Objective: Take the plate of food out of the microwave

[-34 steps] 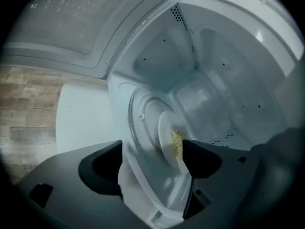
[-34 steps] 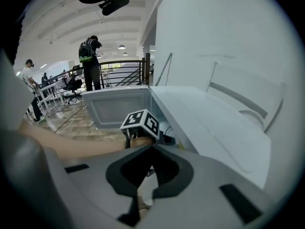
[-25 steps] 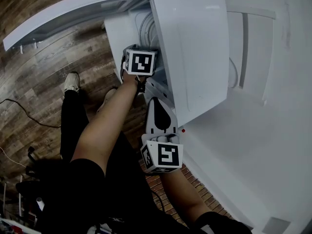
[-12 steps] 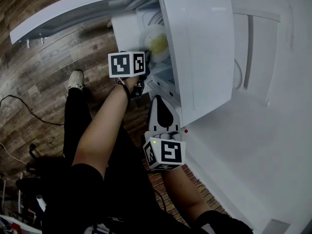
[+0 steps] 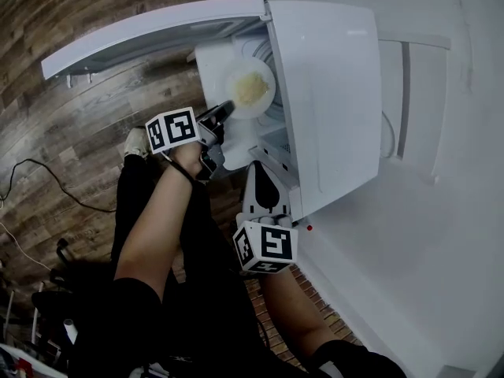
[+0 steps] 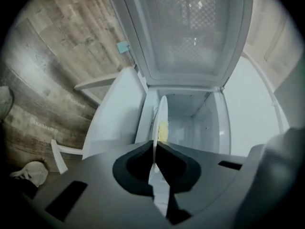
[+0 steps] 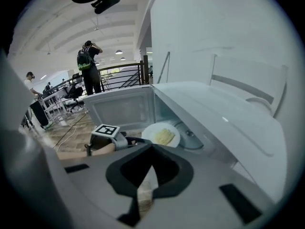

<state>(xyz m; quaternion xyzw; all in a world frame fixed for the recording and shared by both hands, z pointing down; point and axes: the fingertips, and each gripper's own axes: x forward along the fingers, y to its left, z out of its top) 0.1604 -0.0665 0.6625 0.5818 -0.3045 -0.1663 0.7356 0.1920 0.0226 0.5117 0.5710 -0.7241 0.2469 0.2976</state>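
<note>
We note left gripper (image 5: 224, 110) clamped on near rim of round white plate (image 5: 235, 81) of yellow food, at open white microwave (image 5: 331, 93), right gripper (image 5: 258, 170) nearer, jaws together, empty.

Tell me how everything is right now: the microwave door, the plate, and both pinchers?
Microwave door: wide open.
Plate: at the microwave's opening, gripped by its rim.
Food: yellow, piled on the plate.
Left gripper: jaws closing tight on the plate's rim.
Right gripper: shut, holding nothing, beside the microwave.
</note>
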